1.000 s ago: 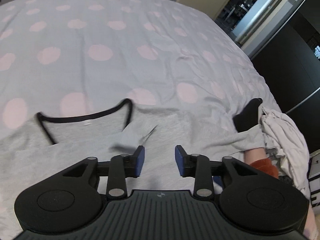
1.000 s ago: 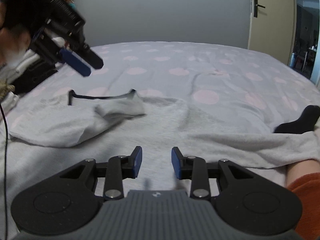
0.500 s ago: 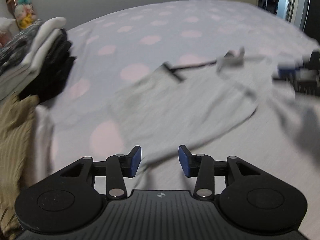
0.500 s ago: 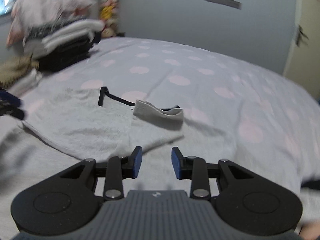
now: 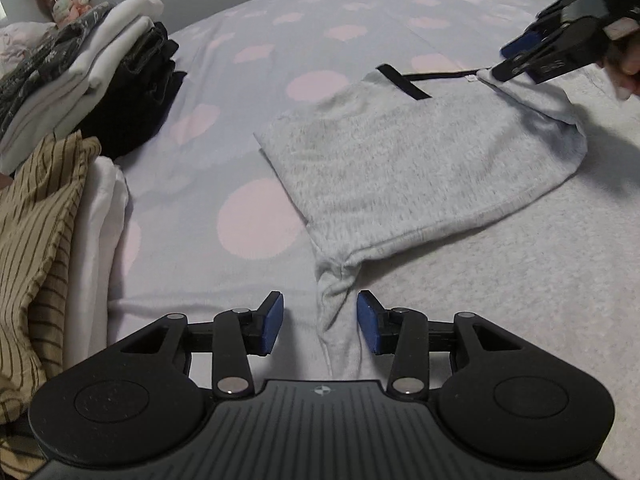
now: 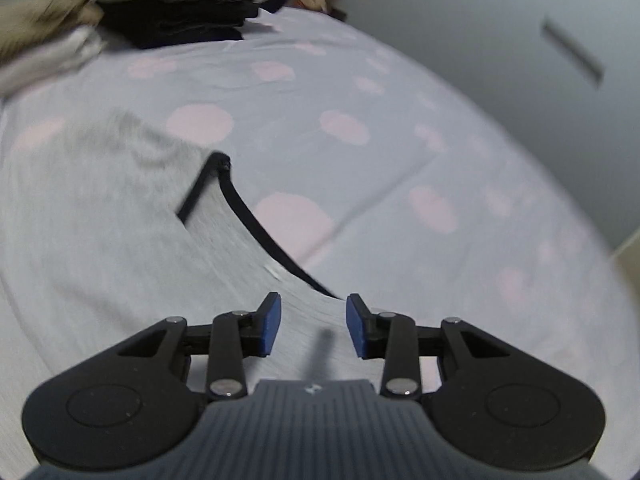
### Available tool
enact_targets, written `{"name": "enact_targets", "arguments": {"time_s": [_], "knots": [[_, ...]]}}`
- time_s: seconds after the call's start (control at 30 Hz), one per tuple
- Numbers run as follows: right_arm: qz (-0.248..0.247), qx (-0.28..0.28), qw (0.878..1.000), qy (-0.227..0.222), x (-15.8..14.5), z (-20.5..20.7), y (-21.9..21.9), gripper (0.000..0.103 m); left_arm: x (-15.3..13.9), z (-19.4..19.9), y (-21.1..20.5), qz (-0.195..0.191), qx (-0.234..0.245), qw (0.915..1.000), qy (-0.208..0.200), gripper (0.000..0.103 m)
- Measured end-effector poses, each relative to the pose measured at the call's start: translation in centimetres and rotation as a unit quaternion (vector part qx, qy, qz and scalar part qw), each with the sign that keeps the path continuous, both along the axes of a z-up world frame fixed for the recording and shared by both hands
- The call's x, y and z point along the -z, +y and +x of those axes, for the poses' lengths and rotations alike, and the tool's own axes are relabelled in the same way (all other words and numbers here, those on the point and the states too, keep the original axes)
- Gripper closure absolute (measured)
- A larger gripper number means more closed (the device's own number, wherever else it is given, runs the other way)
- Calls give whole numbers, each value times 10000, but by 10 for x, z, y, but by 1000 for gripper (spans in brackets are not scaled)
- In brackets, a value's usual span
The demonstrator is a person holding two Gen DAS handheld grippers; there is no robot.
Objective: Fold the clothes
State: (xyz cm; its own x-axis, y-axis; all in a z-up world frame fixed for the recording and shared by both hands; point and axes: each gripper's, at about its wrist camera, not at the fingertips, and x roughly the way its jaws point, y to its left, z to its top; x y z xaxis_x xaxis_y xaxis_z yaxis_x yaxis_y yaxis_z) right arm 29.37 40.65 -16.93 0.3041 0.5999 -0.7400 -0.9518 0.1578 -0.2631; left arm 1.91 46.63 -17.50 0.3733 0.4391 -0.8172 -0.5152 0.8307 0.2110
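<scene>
1. Since a second ago, both grippers have swung toward the folded stacks; the sleeve now lies across the grey shirt (image 5: 420,168).
2. Left gripper (image 5: 320,322) stands parted, a bunched ridge of shirt between its pads, unpressed.
3. Right gripper (image 6: 313,322) is opening over the black-trimmed neckline (image 6: 256,224), nothing clamped.
4. On the dotted bedsheet (image 5: 280,40), the shirt spreads from centre toward 3 o'clock; folded clothes (image 5: 100,76) sit at 10 o'clock.
</scene>
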Motion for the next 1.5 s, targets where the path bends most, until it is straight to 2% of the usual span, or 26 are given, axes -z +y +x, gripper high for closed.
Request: {"name": "enact_targets", "arguments": {"time_s": [0.03, 0.1, 0.13, 0.2, 0.23, 0.3, 0.4, 0.5, 0.67, 0.8, 0.97, 1.03, 1.27, 1.33, 1.43, 1.5], "knots": [[-34, 130, 9998, 120, 4, 1, 5, 66, 1, 1, 0, 12, 6, 10000, -15, 56], [-138, 404, 9988, 234, 15, 3, 15, 69, 2, 4, 1, 27, 30, 10000, -49, 65], [-159, 518, 9982, 249, 20, 4, 17, 78, 3, 4, 0, 27, 62, 9999, -78, 66], [-33, 639, 9973, 347, 21, 4, 14, 86, 4, 4, -1, 46, 130, 9998, -149, 80], [38, 692, 9969, 379, 19, 4, 10, 96, 4, 5, -2, 39, 142, 9997, -186, 84], [216, 840, 9953, 426, 9, 4, -3, 98, 5, 5, -1, 11, 103, 9997, -218, 90], [593, 1180, 9899, 515, -15, 6, -34, 99, 6, 3, 1, -48, 1, 9996, -271, 93], [946, 1577, 9809, 632, -38, 8, -77, 99, 6, -1, 5, -142, -159, 9991, -353, 94], [1311, 2164, 9619, 1035, -53, 8, -149, 99, 7, -5, 6, -152, -285, 9985, -442, 94], [1285, 2750, 9414, 1469, -24, 14, -186, 99, 8, -8, 6, -68, -339, 9983, -470, 94], [1139, 3219, 9216, 1848, 16, 26, -198, 98, 8, -11, 8, -96, -404, 9979, -506, 94], [1199, 3384, 9112, 2018, 18, 27, -208, 96, 8, -11, 9, -119, -423, 9977, -520, 94], [1822, 3451, 8917, 2294, 3, 43, -214, 74, 8, -11, 9, -147, -413, 9976, -534, 94], [1912, 3389, 8881, 2445, 7, 57, -203, 75, 4, -12, 9, -213, -350, 9976, -564, 94], [1890, 3439, 8865, 2451, 16, 68, -189, 76, -6, -18, 11, -437, -285, 9959, -739, 87], [1891, 3397, 8889, 2424, 20, 67, -186, 85, -18, -26, 14, -545, -257, 9930, -1013, 71]]}}
